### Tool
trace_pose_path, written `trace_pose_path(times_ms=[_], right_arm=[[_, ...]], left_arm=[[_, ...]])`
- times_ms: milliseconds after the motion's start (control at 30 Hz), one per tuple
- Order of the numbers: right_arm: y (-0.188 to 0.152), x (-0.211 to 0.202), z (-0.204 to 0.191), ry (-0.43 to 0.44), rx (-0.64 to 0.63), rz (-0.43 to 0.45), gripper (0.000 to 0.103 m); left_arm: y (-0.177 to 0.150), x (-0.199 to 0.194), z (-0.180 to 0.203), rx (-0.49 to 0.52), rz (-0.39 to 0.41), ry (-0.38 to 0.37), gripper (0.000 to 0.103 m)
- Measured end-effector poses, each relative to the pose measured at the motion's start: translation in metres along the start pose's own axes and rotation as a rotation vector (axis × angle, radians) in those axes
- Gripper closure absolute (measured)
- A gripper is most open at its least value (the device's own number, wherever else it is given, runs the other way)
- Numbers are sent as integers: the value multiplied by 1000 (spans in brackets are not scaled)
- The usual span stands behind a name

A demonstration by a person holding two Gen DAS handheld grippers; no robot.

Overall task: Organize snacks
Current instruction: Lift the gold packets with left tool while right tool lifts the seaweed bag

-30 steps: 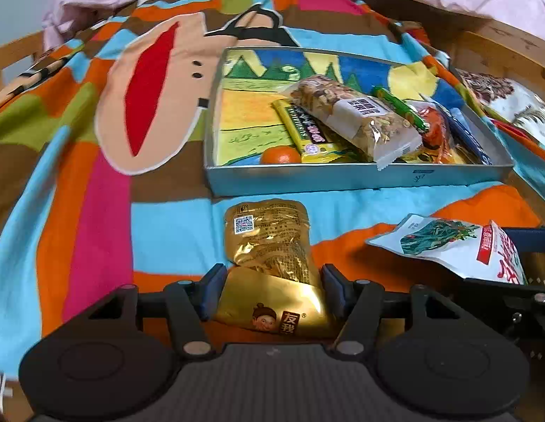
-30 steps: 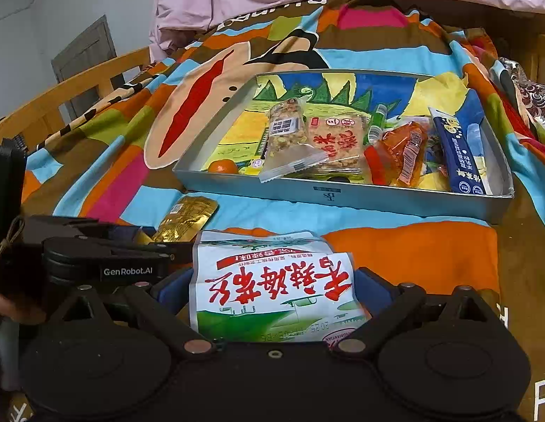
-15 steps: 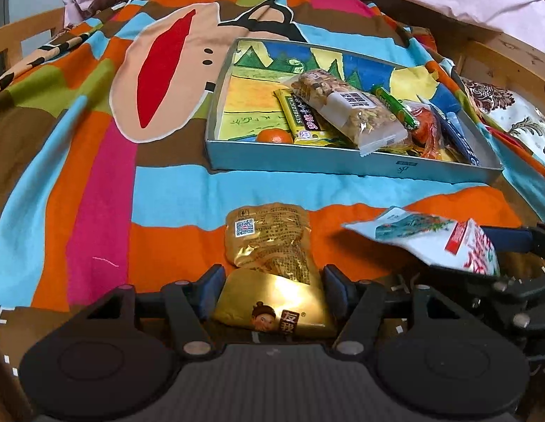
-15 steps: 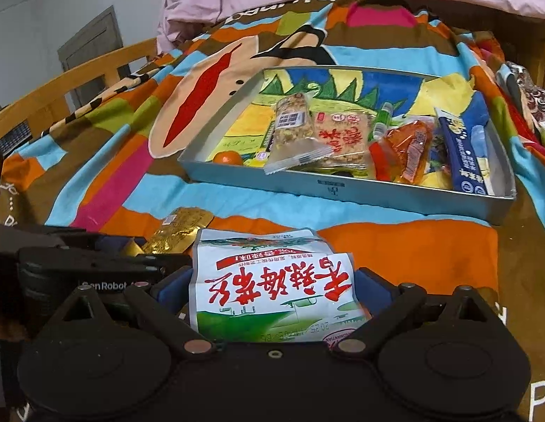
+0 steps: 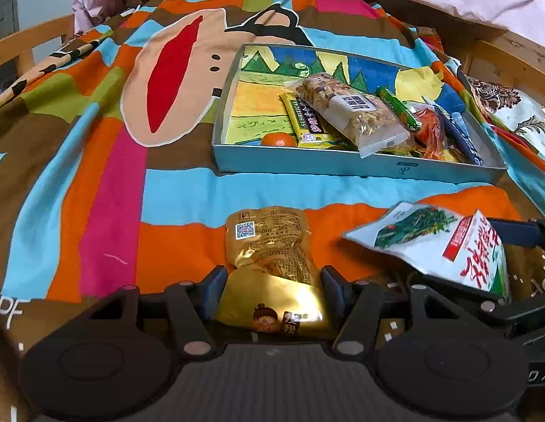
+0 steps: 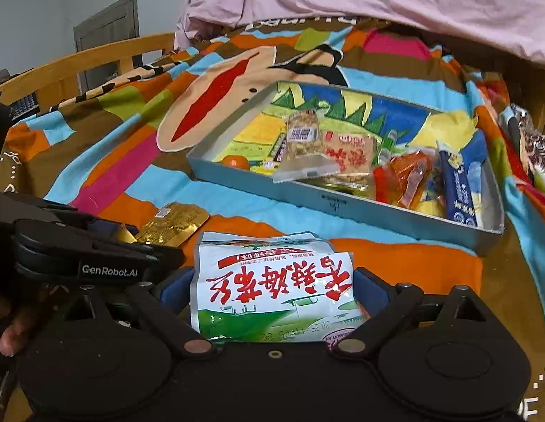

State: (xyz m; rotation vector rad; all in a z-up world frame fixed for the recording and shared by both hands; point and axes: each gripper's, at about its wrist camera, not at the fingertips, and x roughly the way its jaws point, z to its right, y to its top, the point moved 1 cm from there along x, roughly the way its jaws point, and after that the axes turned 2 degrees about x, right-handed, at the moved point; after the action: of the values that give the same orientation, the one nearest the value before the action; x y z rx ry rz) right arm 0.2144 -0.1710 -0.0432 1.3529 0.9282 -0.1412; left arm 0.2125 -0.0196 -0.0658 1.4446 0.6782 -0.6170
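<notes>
Gripping gold pouch (image 5: 268, 242) by its lower end in left hand-held gripper (image 5: 272, 277); jaws about half spread and closing, pads pressing on both side edges. Pouch pointing toward the tray (image 5: 307, 167), well short of its near wall, over the orange stripe of the bed blanket (image 5: 107, 193). Unclear whether resting on the blanket or hanging just clear.

Gripping white-and-green packet (image 6: 272, 256) in right hand-held gripper (image 6: 274, 285); jaws wide, closing, pinching the packet's full width. Packet riding tilted above the blanket, just beside the gold pouch, also apart from the tray.

Judging step in hand: carrying both snacks to the tray. Tray's right half already crowded with nut bar (image 5: 353, 112), orange (image 5: 277, 139) and other wrappers; left half lying bare.

Advising for a clean placement:
- lifting each packet clear over the near wall before lowering;
- aiming the gold pouch at the bare left half;
- keeping the two hand-held grippers apart, going in one at a time;
- releasing only once lying flat inside.
</notes>
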Motion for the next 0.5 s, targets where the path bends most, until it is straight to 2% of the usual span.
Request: trace_pose_path(times_ms=[300,500], right_arm=[[0,-17,-11,-43,-87,62,9],[3,-28,-13,-56,-98,113,9]], left_arm=[[-2,-15,2,-24,11,2,41],[-2,-27,4,-32,41,-1,41]])
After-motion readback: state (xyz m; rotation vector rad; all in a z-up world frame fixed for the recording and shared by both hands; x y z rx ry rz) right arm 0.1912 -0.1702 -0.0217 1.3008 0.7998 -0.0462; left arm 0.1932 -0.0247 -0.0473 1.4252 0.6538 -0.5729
